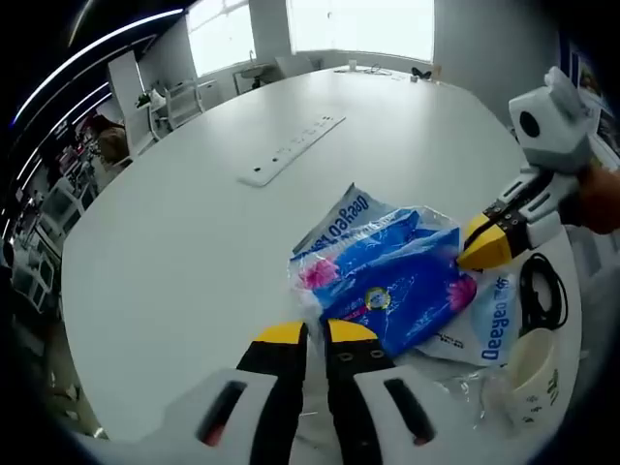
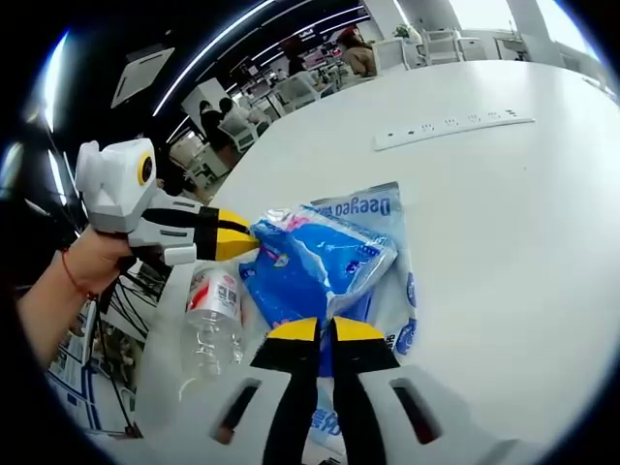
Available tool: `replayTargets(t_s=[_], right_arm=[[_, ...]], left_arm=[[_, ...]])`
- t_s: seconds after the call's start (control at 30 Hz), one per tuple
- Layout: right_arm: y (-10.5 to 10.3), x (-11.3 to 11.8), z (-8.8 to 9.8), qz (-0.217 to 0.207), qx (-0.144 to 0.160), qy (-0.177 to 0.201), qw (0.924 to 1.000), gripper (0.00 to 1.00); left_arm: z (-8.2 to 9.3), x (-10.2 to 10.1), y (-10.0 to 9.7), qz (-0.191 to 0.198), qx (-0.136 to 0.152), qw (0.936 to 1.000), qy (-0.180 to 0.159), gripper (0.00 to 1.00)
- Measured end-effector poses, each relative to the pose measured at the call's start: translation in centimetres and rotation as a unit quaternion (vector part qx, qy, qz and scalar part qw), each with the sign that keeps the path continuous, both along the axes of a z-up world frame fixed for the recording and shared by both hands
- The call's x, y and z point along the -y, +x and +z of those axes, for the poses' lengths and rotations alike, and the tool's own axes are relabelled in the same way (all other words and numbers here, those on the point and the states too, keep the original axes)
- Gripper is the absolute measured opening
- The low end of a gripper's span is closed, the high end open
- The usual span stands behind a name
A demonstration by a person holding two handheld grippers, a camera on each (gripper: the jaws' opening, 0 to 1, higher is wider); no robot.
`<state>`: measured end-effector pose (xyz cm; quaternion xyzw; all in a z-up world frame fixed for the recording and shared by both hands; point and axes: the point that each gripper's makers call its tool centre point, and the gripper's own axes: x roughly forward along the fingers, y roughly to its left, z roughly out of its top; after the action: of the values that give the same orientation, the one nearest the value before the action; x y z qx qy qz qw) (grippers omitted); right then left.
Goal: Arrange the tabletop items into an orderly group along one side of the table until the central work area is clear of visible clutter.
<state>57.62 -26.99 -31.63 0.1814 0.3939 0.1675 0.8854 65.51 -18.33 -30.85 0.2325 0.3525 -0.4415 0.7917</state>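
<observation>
Tools grip 1 blue packet (image 1: 402, 281) from opposite ends: left tool (image 1: 315, 334) and right tool (image 2: 325, 331) both pinching it, likely to shift it across the bench (image 1: 194, 242).

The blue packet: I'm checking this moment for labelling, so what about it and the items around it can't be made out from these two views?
- Blue packet: left gripper view, print too small to read; near edge hidden by the left gripper.
- Clear bottle: right gripper view, label blurred, base cut off by the rim.
- Paper cup: left gripper view, distorted at the edge, contents unseen.
- Right gripper: its closed jaws cover the packet's edge.
</observation>
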Motion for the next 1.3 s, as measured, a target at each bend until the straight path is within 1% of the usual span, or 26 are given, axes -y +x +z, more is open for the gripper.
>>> replayTargets(t_s=[0.13, 0.3, 0.57, 0.77, 0.97, 1.2, 1.3], right_arm=[[0.0, -0.1, 0.0, 0.002, 0.001, 0.000, 1.0000, 0.00], [0.1, 0.0, 0.0, -0.001, 0.001, 0.001, 1.0000, 0.00], [0.3, 0.2, 0.5, -0.005, 0.004, 0.006, 1.0000, 0.00], [0.3, 0.4, 1.2, -0.002, 0.010, 0.009, 0.9999, 0.00], [0.2, 1.1, 2.3, 0.001, 0.020, 0.011, 0.9997, 0.00], [-0.1, 2.6, 3.6, 0.000, 0.033, 0.011, 0.9994, 0.00], [-0.3, 3.5, 4.4, -0.002, 0.039, 0.012, 0.9992, 0.00]], left_arm=[[-0.1, 0.0, -0.1, -0.003, -0.001, 1.0000, 0.002, 0.00], [-0.1, 0.0, -0.1, -0.003, -0.002, 1.0000, 0.001, 0.00], [0.5, -0.1, -0.3, 0.001, 0.000, 1.0000, -0.003, 0.00], [1.6, -0.1, -0.6, 0.005, 0.005, 1.0000, -0.006, 0.00], [2.5, 0.2, -1.0, 0.008, 0.008, 0.9999, -0.009, 0.00], [3.9, 1.3, -1.7, 0.009, 0.011, 0.9998, -0.016, 0.00], [4.6, 2.0, -2.1, 0.010, 0.013, 0.9997, -0.019, 0.00]])
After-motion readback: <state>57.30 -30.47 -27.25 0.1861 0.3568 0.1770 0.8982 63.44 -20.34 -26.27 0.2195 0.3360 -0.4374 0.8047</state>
